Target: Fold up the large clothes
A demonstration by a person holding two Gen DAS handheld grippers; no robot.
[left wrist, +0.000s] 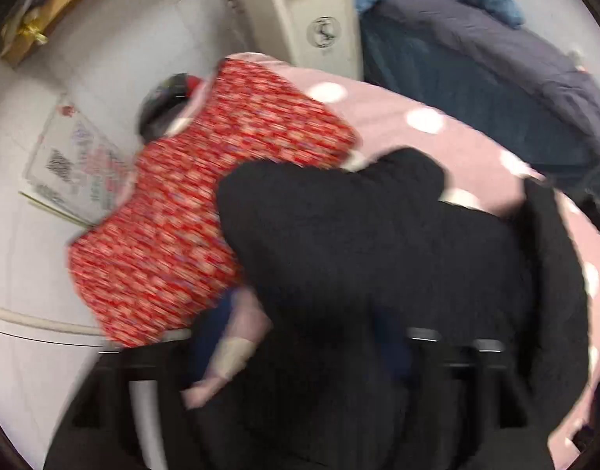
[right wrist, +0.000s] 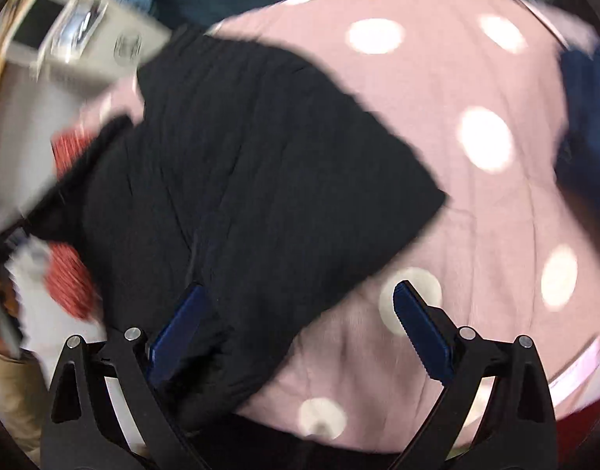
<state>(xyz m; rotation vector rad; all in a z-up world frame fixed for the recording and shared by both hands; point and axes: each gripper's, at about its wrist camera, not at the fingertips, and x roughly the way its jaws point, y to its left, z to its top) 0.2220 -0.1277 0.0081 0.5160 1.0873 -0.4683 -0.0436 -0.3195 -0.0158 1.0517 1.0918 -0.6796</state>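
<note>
Right claw (right wrist: 300, 337) is spread wide in my right wrist view, blue pads apart and gripping nothing; its left pad (right wrist: 178, 333) lies against the near edge of the black fleece garment (right wrist: 260, 149), while the right pad sits over the pink bedspread with white polka dots (right wrist: 495, 215). The left claw (left wrist: 300, 352) is harder to call: its black frame fills the bottom of the left wrist view against black cloth, all blurred, so I read it as open with no fabric pinched, though I can't see the pads cleanly. The black garment sits mid-frame in both views, lying on the pink bedspread as a rough slab, and in the left wrist view it overlaps a red patterned knitted cloth (left wrist: 182, 215) that spills toward the white floor (left wrist: 33, 266) at left. In the right wrist view its long axis runs from upper left down to the bottom centre, with a squared corner jutting out at centre right. I judge we're between folds: one fold looks laid and let go, and the piece is bulky rather than tidy. Next I'd want both claws down on one end of that long axis, pinching both layers together, then carrying it over to the far end without dragging the red cloth along.
</note>
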